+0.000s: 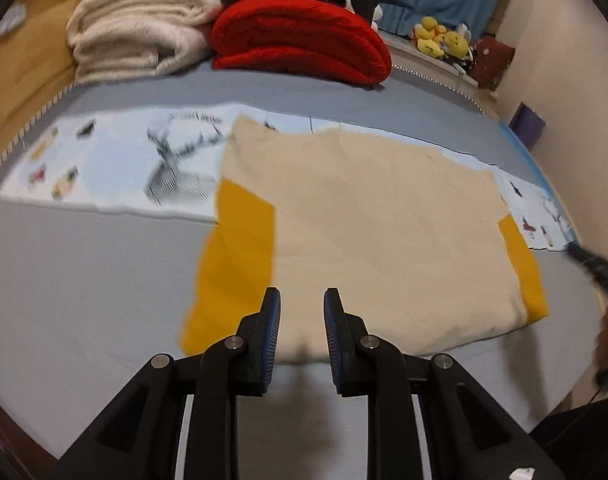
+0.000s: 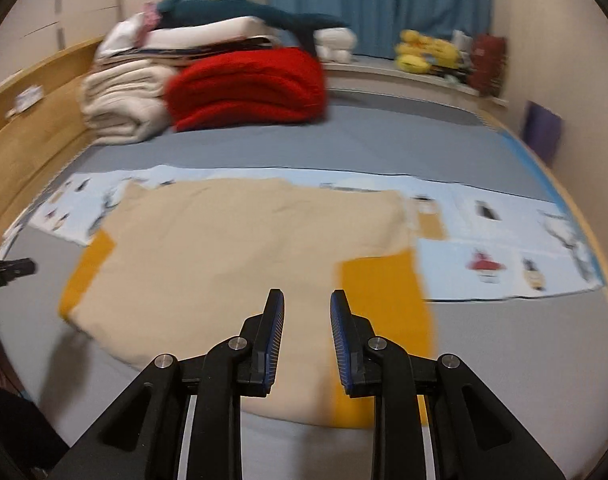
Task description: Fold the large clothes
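While the beige garment point(image 1: 376, 220) with mustard-yellow side panels lies flat on the grey bed sheet point(image 1: 84, 280), partly over a light-blue printed cloth point(image 1: 116, 168), both tools hover above its near edge — the left gripper point(image 1: 302, 300) and the right gripper point(image 2: 307, 302) each have fingers parted and grip nothing. Behind sits a folded red blanket point(image 1: 300, 40) beside a cream blanket point(image 1: 140, 36).

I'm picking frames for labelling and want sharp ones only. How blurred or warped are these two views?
Left wrist view: the printed sheet is smeared, the beige cloth and left gripper fairly crisp, the right gripper a dark streak at the edge. Right wrist view: softer overall, the red blanket and yellow toys blurred, the right gripper sharp. Both bend straight lines, with dark corners.
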Motion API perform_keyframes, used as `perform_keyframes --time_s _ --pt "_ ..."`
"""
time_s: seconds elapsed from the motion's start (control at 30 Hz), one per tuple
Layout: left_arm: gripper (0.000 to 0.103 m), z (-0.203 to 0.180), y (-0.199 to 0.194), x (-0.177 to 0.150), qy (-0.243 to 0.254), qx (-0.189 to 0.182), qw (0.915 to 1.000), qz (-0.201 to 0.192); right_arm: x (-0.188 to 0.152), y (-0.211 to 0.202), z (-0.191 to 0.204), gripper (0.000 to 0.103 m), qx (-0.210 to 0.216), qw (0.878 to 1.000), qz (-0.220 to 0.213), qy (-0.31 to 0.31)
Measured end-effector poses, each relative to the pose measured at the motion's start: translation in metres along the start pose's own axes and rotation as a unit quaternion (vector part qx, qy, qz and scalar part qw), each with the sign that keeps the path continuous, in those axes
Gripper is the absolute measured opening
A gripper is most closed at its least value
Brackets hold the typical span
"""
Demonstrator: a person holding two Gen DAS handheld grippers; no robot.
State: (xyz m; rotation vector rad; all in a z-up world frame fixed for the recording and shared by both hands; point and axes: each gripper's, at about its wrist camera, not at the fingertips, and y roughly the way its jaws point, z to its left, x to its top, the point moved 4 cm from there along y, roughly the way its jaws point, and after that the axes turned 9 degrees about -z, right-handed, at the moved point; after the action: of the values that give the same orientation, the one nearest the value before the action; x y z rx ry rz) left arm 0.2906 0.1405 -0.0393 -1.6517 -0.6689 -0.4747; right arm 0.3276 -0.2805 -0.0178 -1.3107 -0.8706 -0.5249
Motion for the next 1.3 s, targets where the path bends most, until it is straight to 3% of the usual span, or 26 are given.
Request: perform_keyframes --time_s 0.1,0.17,0.27,0.37,0.47,0.6,0.8,0.87,1.03,1.13,1.3 --pt "0.019 -0.01 0.021 -0.017 -0.025 0.012 0.998 0.057 -0.028 0.039 0.041 0.025 0.028 0.998 0.047 -0.016" --pt "0.019 -0.016 0.027 -0.015 -0.034 0.006 0.9975 0.061 -0.045 0.057 0.075 0.025 0.039 0.994 0.087 -0.044" --pt "0.019 -0.013 0.034 -0.018 -0.062 0.005 0.9955 0.07 -0.064 0.089 0.1 0.025 0.049 0.988 0.112 -0.092" --pt "0.019 -0.002 0.046 -0.026 -0.122 -0.003 0.9877 0.098 -0.096 0.122 0.11 0.025 0.023 0.973 0.184 -0.135" --pt "0.02 0.009 0.058 -0.042 -0.189 -0.024 0.9727 0.133 -0.085 0.127 0.109 0.025 0.024 0.976 0.178 -0.126" --pt "0.054 0.022 0.071 -0.056 -0.266 -0.031 0.9504 0.157 -0.061 0.117 0.103 0.025 0.042 0.985 0.144 -0.081" --pt "0.057 0.052 0.086 -0.066 -0.372 -0.006 0.916 0.149 -0.058 0.109 0.104 0.025 0.054 0.986 0.136 -0.084" --pt "0.057 0.055 0.09 -0.068 -0.39 0.004 0.9094 0.145 -0.062 0.109 0.109 0.025 0.056 0.984 0.14 -0.091" --pt "0.057 0.061 0.091 -0.066 -0.418 0.045 0.9029 0.091 -0.07 0.106 0.118 0.025 0.055 0.983 0.141 -0.105" --pt "0.058 0.066 0.091 -0.066 -0.443 0.06 0.8923 0.065 -0.071 0.108 0.116 0.025 0.057 0.983 0.143 -0.097" --pt "0.059 0.069 0.095 -0.058 -0.444 0.066 0.8925 0.04 -0.073 0.106 0.115 0.025 0.06 0.984 0.138 -0.098"
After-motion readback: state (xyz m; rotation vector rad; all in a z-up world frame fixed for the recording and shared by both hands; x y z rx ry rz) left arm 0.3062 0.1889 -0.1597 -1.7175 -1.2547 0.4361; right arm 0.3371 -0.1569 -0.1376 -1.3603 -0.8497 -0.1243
